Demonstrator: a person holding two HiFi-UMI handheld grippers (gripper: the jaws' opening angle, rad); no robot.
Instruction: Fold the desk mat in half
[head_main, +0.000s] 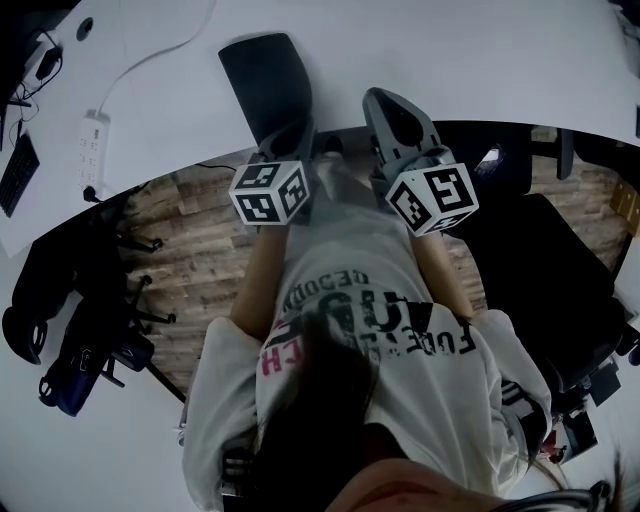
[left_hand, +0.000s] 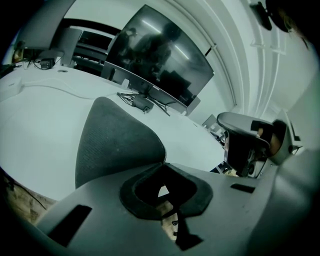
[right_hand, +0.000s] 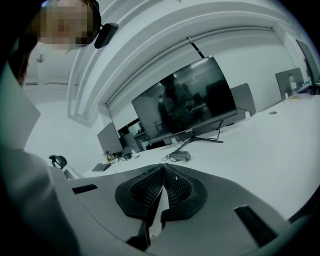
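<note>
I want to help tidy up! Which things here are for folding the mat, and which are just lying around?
For the job: desk mat, left gripper pinching its edge, right gripper, shut and empty.
Just lying about: monitor, power strip, office chair.

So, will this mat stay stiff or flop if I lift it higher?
Probably floppy: the mat curves up from the desk into the shut left tongs rather than lifting flat. Likely light, since one pinch at its edge raises it. Its woven-looking face probably grips well.
</note>
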